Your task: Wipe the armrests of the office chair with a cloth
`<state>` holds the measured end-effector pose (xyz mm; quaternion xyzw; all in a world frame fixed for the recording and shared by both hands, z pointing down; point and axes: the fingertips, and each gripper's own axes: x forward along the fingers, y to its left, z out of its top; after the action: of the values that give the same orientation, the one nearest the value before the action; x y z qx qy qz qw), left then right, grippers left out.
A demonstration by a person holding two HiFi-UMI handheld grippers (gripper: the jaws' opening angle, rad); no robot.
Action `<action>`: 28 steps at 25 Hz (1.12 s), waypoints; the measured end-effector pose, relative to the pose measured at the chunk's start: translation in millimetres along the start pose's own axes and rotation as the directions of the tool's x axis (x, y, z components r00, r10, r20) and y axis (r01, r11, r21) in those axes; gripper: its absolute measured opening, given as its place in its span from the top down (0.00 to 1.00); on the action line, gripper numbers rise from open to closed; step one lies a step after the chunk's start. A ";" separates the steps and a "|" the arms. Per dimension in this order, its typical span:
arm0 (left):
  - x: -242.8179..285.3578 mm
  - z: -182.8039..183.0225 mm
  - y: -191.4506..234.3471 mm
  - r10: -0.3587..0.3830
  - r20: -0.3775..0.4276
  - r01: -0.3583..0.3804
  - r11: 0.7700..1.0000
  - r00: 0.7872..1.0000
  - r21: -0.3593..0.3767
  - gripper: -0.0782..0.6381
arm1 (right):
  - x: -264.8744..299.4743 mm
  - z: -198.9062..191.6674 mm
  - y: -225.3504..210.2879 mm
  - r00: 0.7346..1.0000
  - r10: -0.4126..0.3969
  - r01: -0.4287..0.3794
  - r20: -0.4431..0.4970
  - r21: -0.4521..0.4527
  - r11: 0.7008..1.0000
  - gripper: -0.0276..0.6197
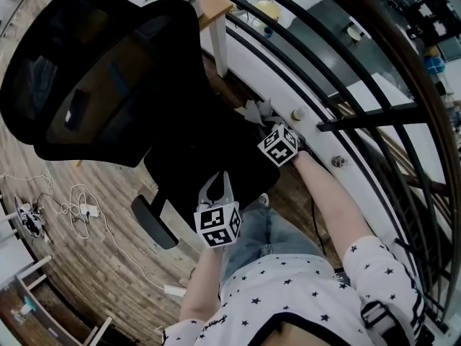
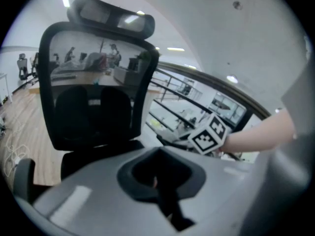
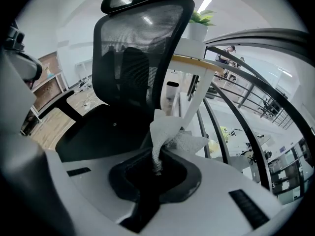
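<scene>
In the head view, my left claw (image 1: 218, 184) was closed on nothing over the front of the black office chair (image 1: 108, 71), with the left armrest (image 1: 153, 222) at its 8 o'clock. My right claw (image 1: 261, 115) pinched the grey cloth (image 1: 252, 109) at the seat's 2 o'clock edge, just beside the railing (image 1: 346, 125).

In the left gripper view, my jaws lay together, empty; the backrest (image 2: 93, 97) stood at 10 o'clock.

In the right gripper view, my jaws clamped the crumpled cloth, and a potted plant (image 3: 199, 21) stood at 1 o'clock.
</scene>
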<state>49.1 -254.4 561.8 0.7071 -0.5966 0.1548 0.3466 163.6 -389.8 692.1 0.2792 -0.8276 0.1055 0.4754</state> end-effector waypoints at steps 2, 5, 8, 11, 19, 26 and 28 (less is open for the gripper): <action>-2.5 -0.3 -1.6 0.003 0.005 -0.003 1.000 1.000 -0.001 0.88 | -3.3 -5.1 2.5 1.000 0.003 -0.003 -0.002 0.001 1.000 0.91; -5.6 -2.1 -4.2 0.006 0.010 -0.006 1.000 1.000 0.000 0.88 | -7.4 -11.6 5.3 1.000 0.003 -0.003 -0.003 0.002 1.000 0.91; -10.2 -5.1 -8.1 0.008 0.015 -0.008 1.000 1.000 -0.004 0.88 | -12.1 -17.9 8.2 1.000 0.003 -0.003 -0.007 0.000 1.000 0.91; -14.4 -9.4 -12.5 0.007 0.015 -0.007 1.000 1.000 -0.004 0.88 | -16.2 -24.4 11.4 1.000 0.006 -0.006 -0.013 -0.003 1.000 0.91; -23.1 -17.3 -22.3 0.005 0.021 -0.004 1.000 1.000 -0.006 0.88 | -29.0 -42.4 20.4 1.000 0.008 -0.009 -0.022 -0.008 1.000 0.91; -27.7 -20.1 -28.4 0.004 0.035 -0.004 1.000 0.999 -0.001 0.88 | -37.6 -57.2 26.4 1.000 0.009 -0.010 -0.030 -0.009 1.000 0.91; -30.0 -21.3 -30.3 0.003 0.037 -0.003 1.000 0.999 0.000 0.88 | -40.9 -61.9 28.7 0.999 0.009 -0.009 -0.031 -0.008 1.000 0.91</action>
<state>74.9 -216.5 548.7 0.7090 -0.6041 0.1423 0.3350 208.5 -324.1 692.7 0.2720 -0.8218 0.1085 0.4888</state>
